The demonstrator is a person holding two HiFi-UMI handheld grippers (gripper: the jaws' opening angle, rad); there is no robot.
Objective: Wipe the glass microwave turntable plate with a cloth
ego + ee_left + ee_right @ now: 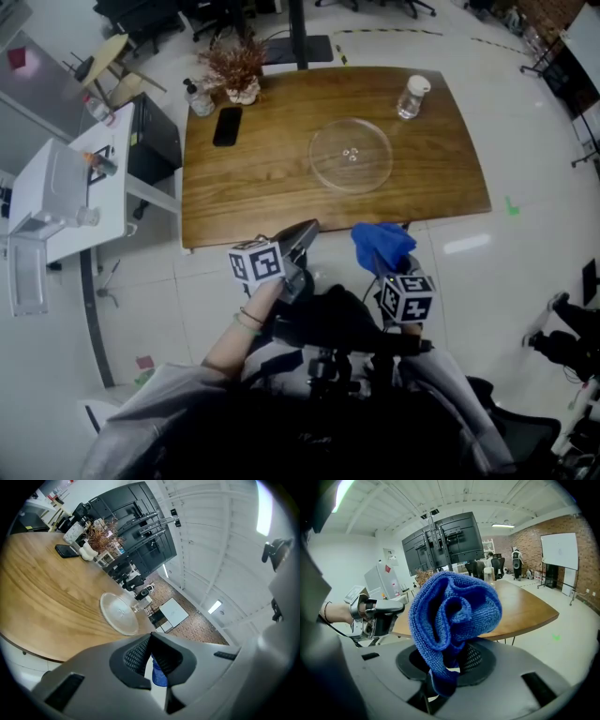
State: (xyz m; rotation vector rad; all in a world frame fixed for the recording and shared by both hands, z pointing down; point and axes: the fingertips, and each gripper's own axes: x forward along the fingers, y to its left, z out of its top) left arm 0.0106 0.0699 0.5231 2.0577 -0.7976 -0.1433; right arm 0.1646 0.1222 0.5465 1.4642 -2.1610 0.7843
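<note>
Right hand-held gripper [457,663] clenched on the blue cloth [454,613], short of the counter [262,183]. The glass plate [351,155] lies flat ahead, mid-counter, well apart and nearer this side. Left hand-held gripper [150,638] closed, empty.

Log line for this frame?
phase: pre-wipe | left gripper: shut, empty | right gripper: shut on cloth | plate: on table, no contact
</note>
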